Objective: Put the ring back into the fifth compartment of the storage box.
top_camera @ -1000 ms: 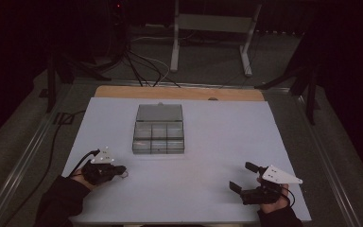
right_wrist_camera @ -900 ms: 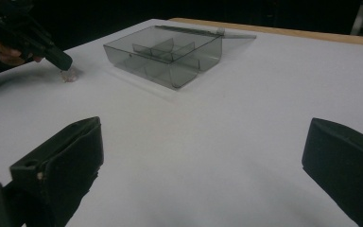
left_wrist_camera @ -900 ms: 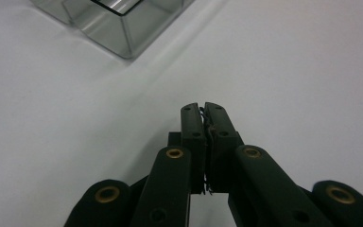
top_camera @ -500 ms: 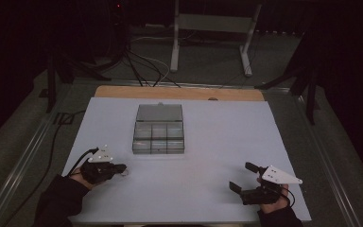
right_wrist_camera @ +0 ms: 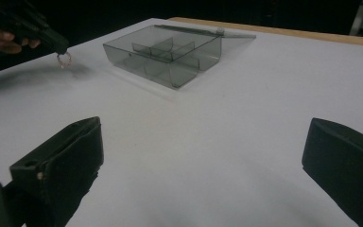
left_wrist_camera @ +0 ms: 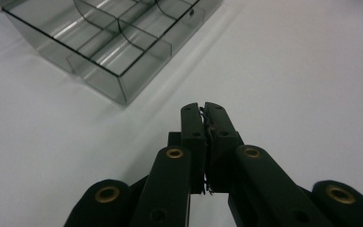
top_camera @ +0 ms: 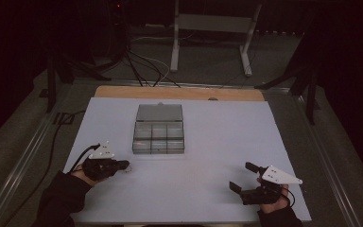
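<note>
Your left gripper (top_camera: 123,165) has its jaws pinched together on a small ring (right_wrist_camera: 64,59), a thin metallic loop dangling from the tips just above the white table (top_camera: 217,142), near the clear compartment box (top_camera: 159,134). Your right gripper (top_camera: 246,177) rests with jaws spread wide, empty.

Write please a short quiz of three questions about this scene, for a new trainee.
1. True or false: the left gripper is shut on a small ring.
2. How do the jaws of the right gripper stand: A wide apart, B pressed together?
3. What state is the lid of the clear compartment box in?

Key: 1 true. 2 A. 3 Open, folded back on the far side.
</note>
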### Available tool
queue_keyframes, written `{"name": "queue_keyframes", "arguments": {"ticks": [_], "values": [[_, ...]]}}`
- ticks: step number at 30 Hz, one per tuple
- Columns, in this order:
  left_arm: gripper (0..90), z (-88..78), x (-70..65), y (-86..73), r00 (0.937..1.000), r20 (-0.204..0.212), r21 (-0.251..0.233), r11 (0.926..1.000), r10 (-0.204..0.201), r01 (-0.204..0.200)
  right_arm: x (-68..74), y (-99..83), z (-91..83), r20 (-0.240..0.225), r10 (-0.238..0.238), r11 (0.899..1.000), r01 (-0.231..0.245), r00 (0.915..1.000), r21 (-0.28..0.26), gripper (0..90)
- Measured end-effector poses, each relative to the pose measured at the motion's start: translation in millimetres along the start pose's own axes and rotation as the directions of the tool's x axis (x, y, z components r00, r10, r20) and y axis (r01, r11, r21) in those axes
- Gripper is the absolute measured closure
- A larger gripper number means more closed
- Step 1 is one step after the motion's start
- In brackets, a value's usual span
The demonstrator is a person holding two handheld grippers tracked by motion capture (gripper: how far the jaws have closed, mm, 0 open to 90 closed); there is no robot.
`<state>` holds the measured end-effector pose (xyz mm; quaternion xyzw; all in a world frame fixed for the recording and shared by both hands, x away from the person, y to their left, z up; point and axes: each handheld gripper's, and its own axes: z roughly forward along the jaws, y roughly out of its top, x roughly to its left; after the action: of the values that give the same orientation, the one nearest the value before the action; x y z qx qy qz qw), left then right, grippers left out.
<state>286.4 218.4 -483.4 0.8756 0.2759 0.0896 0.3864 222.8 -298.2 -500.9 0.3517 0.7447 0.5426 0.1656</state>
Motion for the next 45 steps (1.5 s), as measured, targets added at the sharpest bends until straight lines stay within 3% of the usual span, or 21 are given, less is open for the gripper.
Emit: {"name": "queue_keyframes", "arguments": {"ticks": [45], "values": [[89.8,21.9,4.7,54.7,0.9958,0.067,-0.061,0.9964,0.063,-0.058,-0.1,-0.3,0.0,-0.005,0.001,1.0,-0.001,1.0,0.0,0.0]]}}
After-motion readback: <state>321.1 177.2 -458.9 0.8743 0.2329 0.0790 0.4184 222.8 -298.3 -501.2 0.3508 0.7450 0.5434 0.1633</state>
